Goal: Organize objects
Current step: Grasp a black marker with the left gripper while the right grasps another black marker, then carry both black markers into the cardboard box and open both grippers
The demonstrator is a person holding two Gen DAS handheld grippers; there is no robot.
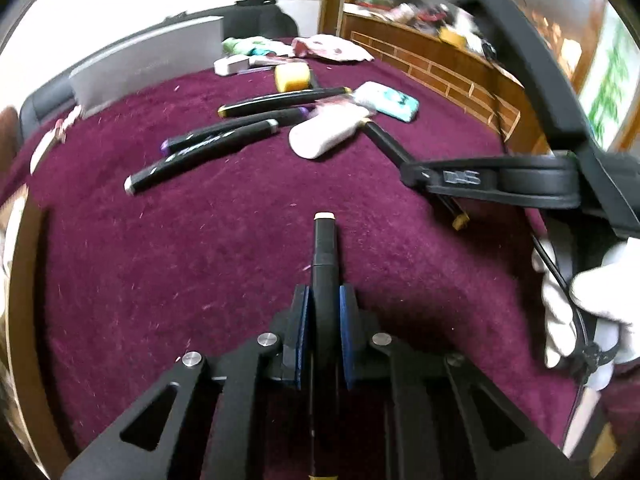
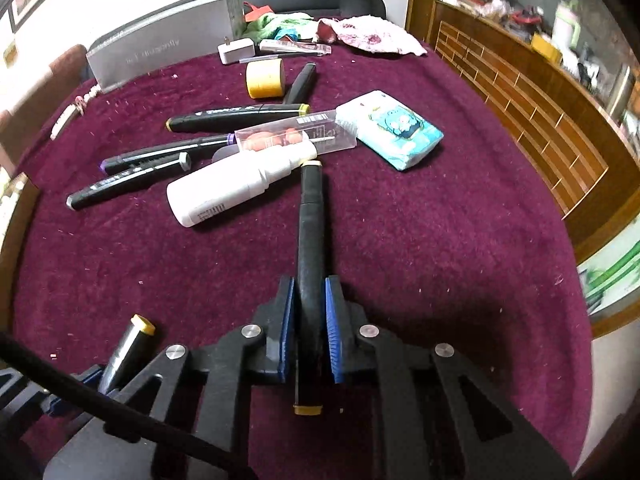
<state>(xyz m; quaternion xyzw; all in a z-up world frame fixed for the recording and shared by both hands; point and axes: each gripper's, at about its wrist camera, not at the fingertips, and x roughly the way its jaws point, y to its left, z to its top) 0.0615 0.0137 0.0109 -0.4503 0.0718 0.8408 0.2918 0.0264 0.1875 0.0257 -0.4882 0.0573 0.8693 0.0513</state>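
I had a black marker (image 1: 325, 280) clamped in the left gripper (image 1: 325, 320) and another yellow-capped black marker (image 2: 310, 248) clamped in the right gripper (image 2: 310, 320), both poking forward over the maroon tablecloth (image 2: 440, 260). The loose markers (image 2: 236, 114) lay ahead beside the white bottle (image 2: 224, 188). I judged it best to lay mine down parallel to those, loosening only once each barrel rested flat.

1. Even indoor light, fairly bright; the white wall (image 1: 160, 4) at the top blows out.
2. Soft shadows fall on the maroon cloth (image 2: 440, 240) beneath the tools.
3. Fisheye bends the edges, with dark corners.
4. The shelves (image 1: 420, 8) blur, and the gloved hand (image 1: 592, 304) too.
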